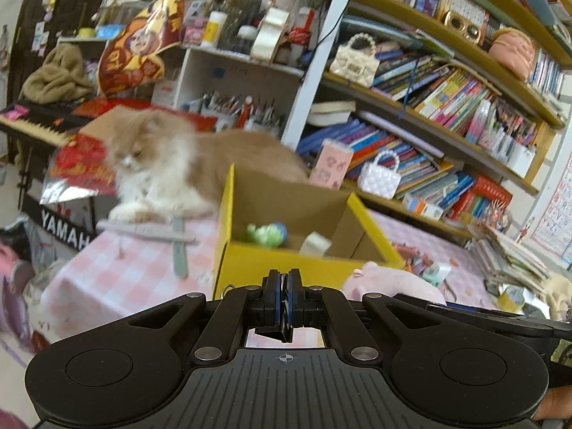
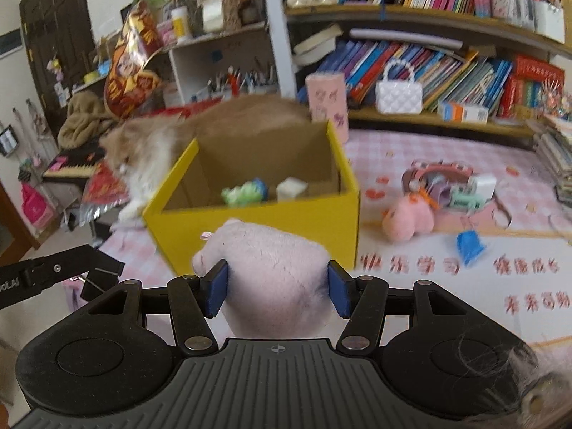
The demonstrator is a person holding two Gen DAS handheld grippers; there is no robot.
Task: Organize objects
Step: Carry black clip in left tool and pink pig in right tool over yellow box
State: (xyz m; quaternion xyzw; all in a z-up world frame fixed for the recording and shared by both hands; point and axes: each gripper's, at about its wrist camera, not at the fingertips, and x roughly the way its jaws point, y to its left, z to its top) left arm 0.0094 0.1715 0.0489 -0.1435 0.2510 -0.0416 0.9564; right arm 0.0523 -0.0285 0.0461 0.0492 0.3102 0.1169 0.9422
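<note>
The right gripper (image 2: 278,291) jaws squeeze the soft, light pink plush pig (image 2: 271,268) round its squashy middle, near the yellow box (image 2: 271,228). The left gripper (image 1: 285,295) jaws are pinched on a small black binder clip (image 1: 273,332).

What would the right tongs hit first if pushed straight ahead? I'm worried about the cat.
Probably the near wall of the yellow box, not the cat, which sits behind it to the left. The right tongs grip a pale pink plush, which would touch first.
</note>
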